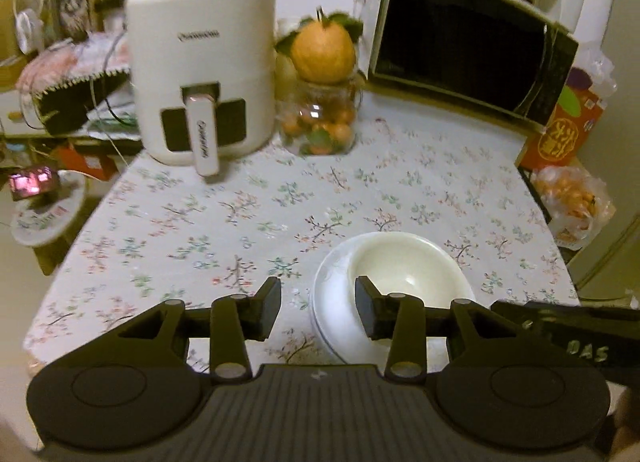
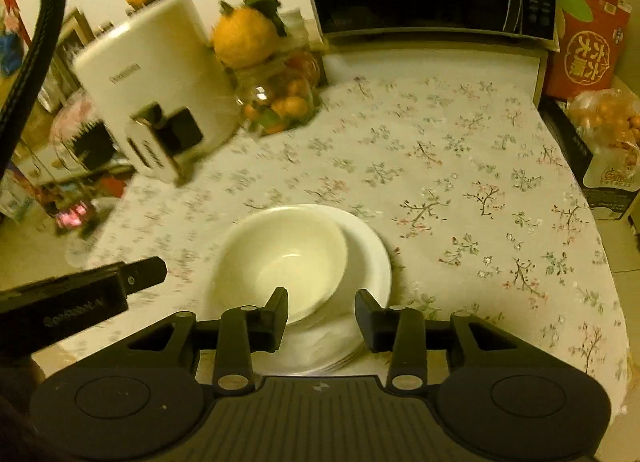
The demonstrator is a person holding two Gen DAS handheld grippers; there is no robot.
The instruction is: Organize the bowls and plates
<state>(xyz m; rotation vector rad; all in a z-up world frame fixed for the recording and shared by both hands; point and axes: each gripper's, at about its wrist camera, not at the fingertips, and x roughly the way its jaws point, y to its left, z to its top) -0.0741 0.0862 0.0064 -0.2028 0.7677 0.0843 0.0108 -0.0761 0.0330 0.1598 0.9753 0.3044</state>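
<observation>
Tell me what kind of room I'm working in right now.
Most likely a home kitchen or dining corner: an air fryer and a microwave stand at the back of a table with a flowered cloth, and a bowl sits on stacked plates.

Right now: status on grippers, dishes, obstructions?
Left hand-held gripper open, empty. Right hand-held gripper open, empty. Bowl sits on plate stack, near table edge. Air fryer and fruit jar stand well behind.

Left wrist cam: low over near table edge, facing fwd toward air fryer (image 1: 202,74) & microwave (image 1: 472,42), bowl (image 1: 408,270) close, lower right. Right wrist cam: tilted, same bowl (image 2: 284,258) lower left. Shared: floral tablecloth (image 1: 240,214), back appliances.
</observation>
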